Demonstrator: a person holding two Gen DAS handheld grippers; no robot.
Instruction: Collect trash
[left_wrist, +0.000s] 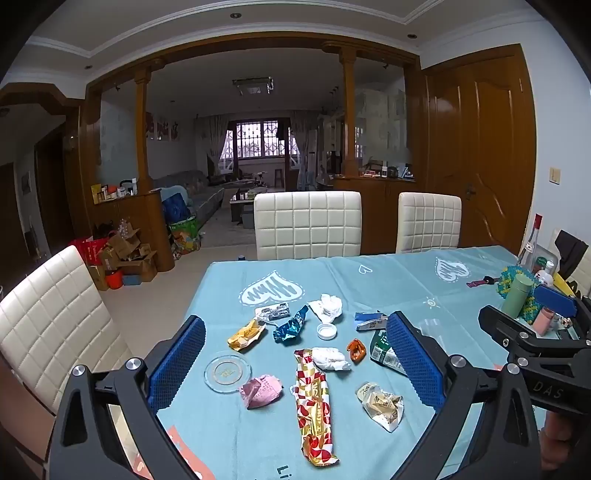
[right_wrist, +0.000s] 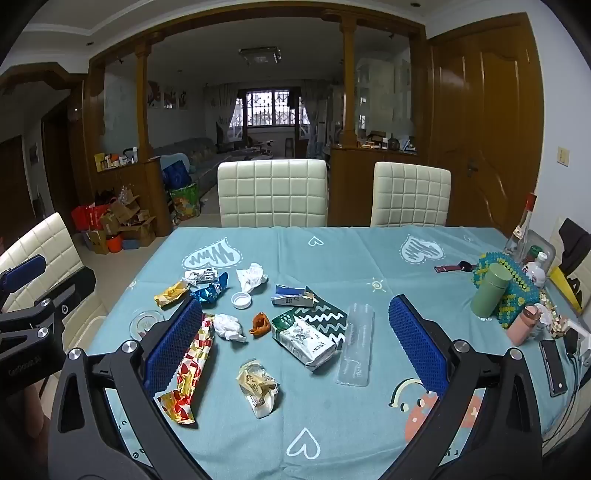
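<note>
Blue tablecloth with white hearts covers the surface (right_wrist: 332, 236), and trash is scattered all over its middle. Both grippers hang above the near edge, tilted down a bit: the left gripper (left_wrist: 295, 354) has its jaws spread wide with nothing between the blue pads, and the right gripper (right_wrist: 295, 336) is the same, wide open and pinching nothing.

Container-wise: a clear glass ashtray (left_wrist: 227, 371) sits near the left pad and looks empty apart from a label in its base. A clear plastic tray (right_wrist: 355, 343) lies flat and empty beside a torn green-and-white packet (right_wrist: 308, 338). A white bottle cap (left_wrist: 327, 331) sits open side up with nothing in it.

Loose stuff includes a long red-and-gold wrapper (left_wrist: 314, 406), a crumpled tissue (left_wrist: 330, 358) touching its top end, a pink wrapper (left_wrist: 260, 390), a blue foil wrapper (left_wrist: 291, 325) and a small orange scrap (left_wrist: 355, 350).

Off at the right edge, a green tumbler (right_wrist: 491, 290) stands against a beaded basket (right_wrist: 517, 291); can't tell what's inside either.
</note>
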